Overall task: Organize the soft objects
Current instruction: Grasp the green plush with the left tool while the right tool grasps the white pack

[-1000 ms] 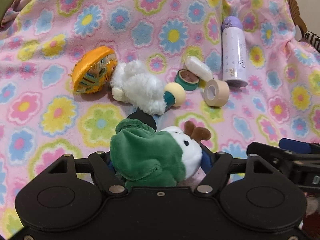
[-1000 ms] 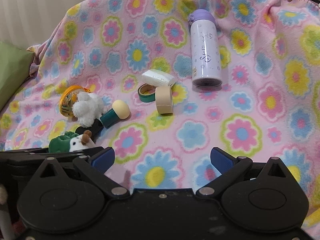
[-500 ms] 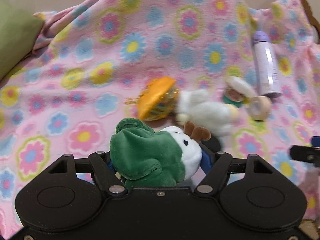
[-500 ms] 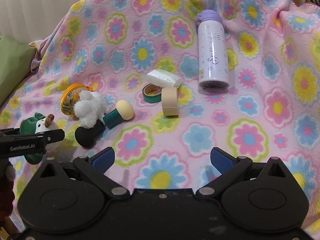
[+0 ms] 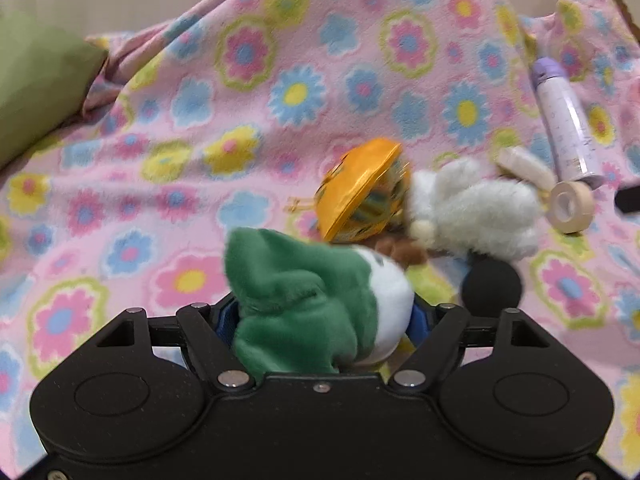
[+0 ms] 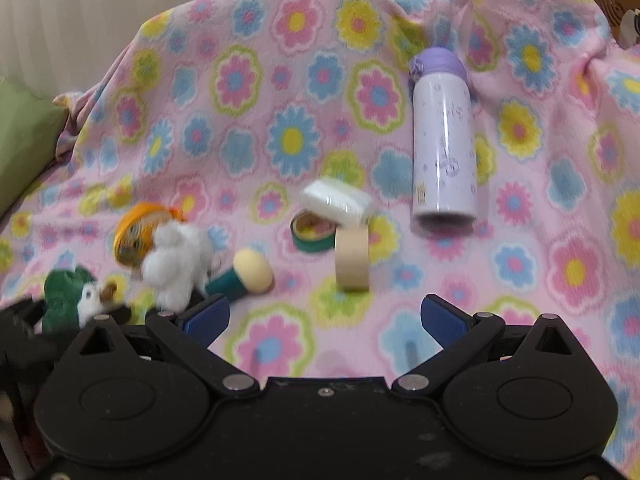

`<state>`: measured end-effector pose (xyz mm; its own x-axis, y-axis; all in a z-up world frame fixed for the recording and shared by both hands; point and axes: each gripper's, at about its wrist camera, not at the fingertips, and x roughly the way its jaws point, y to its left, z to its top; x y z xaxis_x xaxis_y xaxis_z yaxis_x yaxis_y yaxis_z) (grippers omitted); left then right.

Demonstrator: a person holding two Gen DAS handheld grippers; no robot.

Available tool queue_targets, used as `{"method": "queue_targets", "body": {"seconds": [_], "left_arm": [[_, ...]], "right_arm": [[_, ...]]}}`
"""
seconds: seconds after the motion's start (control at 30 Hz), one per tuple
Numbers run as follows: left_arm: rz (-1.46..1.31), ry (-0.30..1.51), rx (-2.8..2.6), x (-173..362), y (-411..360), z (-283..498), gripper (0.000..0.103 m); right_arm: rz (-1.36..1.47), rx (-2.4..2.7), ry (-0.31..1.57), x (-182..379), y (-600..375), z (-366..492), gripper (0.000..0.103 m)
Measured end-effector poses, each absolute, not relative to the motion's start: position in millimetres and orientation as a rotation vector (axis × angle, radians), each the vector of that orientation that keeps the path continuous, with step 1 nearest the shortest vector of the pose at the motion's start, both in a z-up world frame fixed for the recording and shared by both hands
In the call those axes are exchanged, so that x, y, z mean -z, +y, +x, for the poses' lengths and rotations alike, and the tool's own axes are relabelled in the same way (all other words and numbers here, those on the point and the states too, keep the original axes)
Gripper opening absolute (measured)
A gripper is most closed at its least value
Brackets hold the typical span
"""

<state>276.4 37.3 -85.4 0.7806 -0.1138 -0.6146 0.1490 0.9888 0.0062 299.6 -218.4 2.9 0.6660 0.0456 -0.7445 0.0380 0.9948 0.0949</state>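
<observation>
At the left, the left gripper (image 5: 320, 320) has the green-and-white plush toy (image 5: 316, 300) between its jaws, which have just been easing apart, low over the pink flowered fleece blanket (image 5: 200, 128) beside the fluffy white plush animal (image 5: 472, 212). Rightward, the right gripper (image 6: 324, 316) stands wide open and empty, nearer the upright beige tape roll (image 6: 352, 258).

Fleecy cloth blanket (image 6: 280, 128), glossy smooth bottle (image 6: 444, 148), fluffy white plush (image 5: 476, 216).

Left claw (image 5: 320, 316) gripping green plush (image 5: 304, 292), floral blanket (image 5: 240, 120)
</observation>
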Motion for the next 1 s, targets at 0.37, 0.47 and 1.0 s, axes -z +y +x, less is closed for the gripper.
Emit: {"method": "queue_targets", "body": {"seconds": [0.37,0.47,1.0], "left_arm": [[0.061,0.666,0.117,89,36,279,0.072],[0.048,0.669,0.121,89,38,280,0.072],[0.043,0.675,0.116,90,37,281,0.073]], "right_arm": [[0.139,0.056,0.825,6,-221,388,0.102],[0.147,0.073,0.842,14,-220,411,0.102],[0.256,0.084,0.985,47,-234,462,0.064]]}}
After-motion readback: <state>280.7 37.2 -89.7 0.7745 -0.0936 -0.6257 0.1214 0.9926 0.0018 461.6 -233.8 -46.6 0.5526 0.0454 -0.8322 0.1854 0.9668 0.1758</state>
